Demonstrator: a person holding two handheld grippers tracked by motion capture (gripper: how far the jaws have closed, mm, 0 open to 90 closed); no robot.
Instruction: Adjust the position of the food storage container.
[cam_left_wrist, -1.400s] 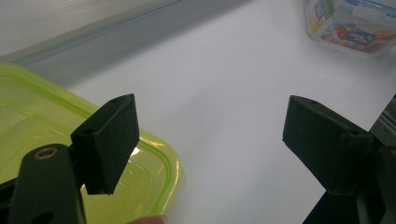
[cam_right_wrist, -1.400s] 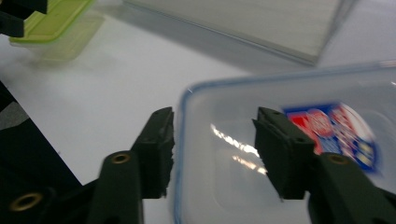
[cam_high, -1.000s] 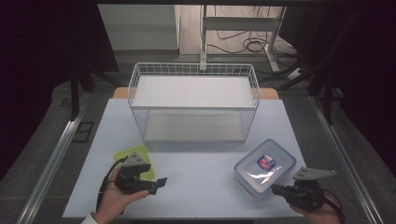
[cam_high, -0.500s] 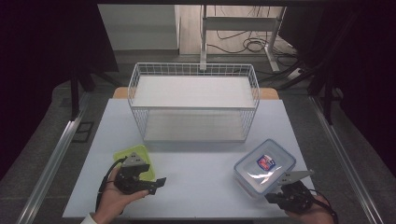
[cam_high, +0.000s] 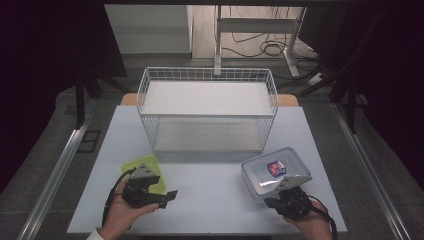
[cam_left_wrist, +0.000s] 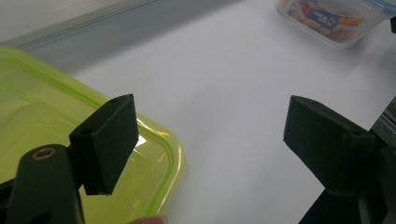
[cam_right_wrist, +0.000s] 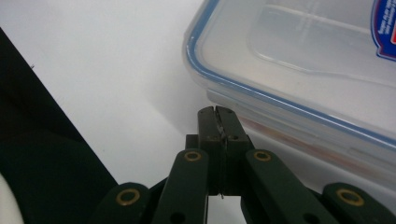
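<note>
Up close, right gripper jaws pressed together beside clear container, left gripper jaws spread.

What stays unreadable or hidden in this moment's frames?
- Clear container: its near corner sits behind the right gripper in the high view; the label print is too small there and cut by the edge in the right gripper view.
- Green lid: partly behind the left gripper in both views.
</note>
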